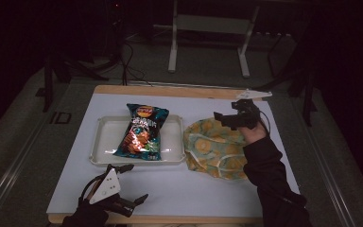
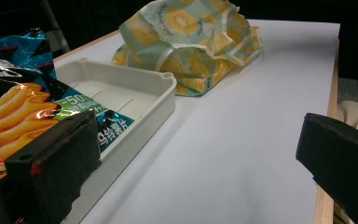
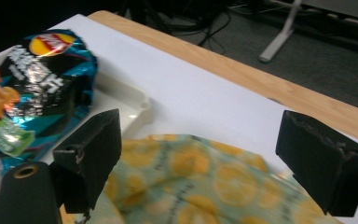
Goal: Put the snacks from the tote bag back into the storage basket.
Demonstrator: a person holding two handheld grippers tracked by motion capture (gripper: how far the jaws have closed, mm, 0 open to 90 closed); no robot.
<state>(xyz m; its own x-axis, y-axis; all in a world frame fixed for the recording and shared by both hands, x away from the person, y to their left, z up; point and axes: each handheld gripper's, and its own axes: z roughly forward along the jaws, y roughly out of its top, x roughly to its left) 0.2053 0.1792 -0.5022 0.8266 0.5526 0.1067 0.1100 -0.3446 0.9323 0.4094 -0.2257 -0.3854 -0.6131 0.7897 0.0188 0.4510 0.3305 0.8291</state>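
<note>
- A crisp bag (image 1: pixel 142 132), teal and black with a yellow-red logo at its far end, is seen lying lengthwise in a shallow white tray (image 1: pixel 101 142) near the middle of the counter (image 1: pixel 189 189).
- The bag's near end is draped over the tray's near rim, and its far end is raised past the far rim.
- In the left tool view the same crisp bag (image 2: pixel 23 102) is shown at the left, with the tray's (image 2: pixel 144 107) inner floor and corner bare beside it.
- Just to the right of the tray, a crumpled yellow-and-pale-green patterned cloth bag (image 1: pixel 212 146) is found on the white surface, close against the tray's right rim; whether they touch cannot be told.
- The right tool (image 1: pixel 231 113) is held above the far edge of the cloth bag (image 3: pixel 205 177), jaws set wide apart with nothing between them.
- A dark sleeve (image 1: pixel 269 175) is seen running from it toward the near right corner of the counter.
- The left tool (image 1: pixel 131 183) is held low at the near left edge of the counter, well apart from the tray, its jaws spread wide and gripping nothing.
- A wooden border (image 1: pixel 170 91) is visible along the counter's far edge.
</note>
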